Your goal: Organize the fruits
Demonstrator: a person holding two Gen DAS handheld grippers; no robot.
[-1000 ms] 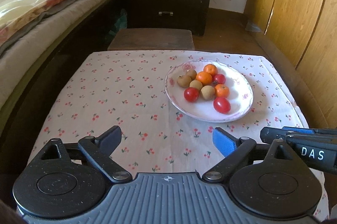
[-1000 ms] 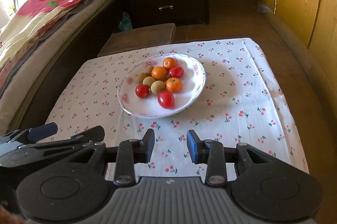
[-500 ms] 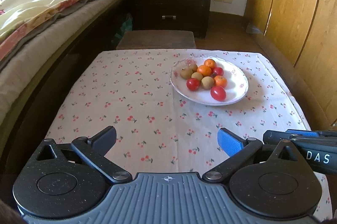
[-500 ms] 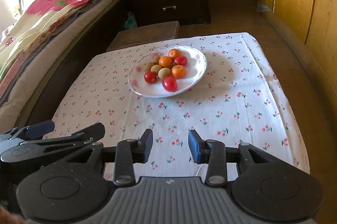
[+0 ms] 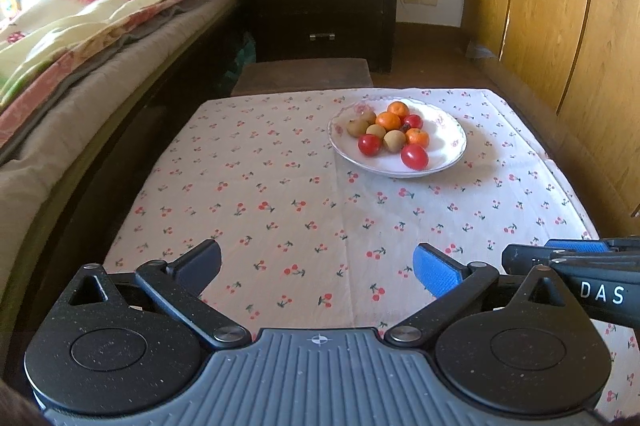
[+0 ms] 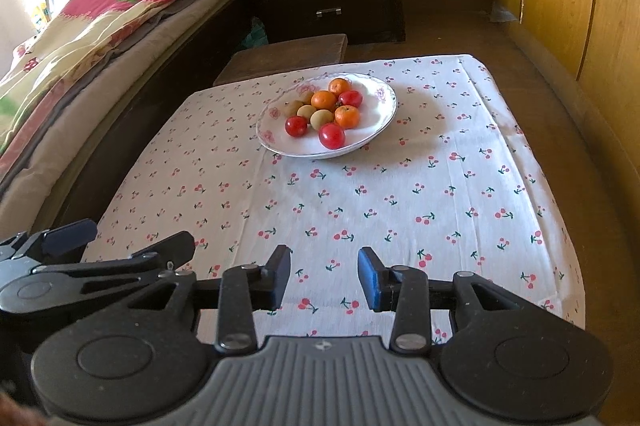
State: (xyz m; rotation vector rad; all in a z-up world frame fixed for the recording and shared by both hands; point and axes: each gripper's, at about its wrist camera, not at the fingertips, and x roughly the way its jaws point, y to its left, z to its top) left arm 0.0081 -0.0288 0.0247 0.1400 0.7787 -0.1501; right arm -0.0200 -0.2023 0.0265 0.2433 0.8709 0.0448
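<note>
A white floral plate sits at the far right part of the cherry-print tablecloth. It holds several fruits: orange tangerines, red tomatoes and brown-green round fruits. My left gripper is open wide and empty over the near edge of the table. My right gripper is open and empty, also at the near edge, to the right of the left one.
A bed with a floral blanket runs along the left. A dark nightstand and a low brown stool stand behind the table. Wooden wardrobe doors line the right side.
Both grippers have drawn back from the plate and risen, so the plate looks smaller and farther away. Both stay open and empty.
</note>
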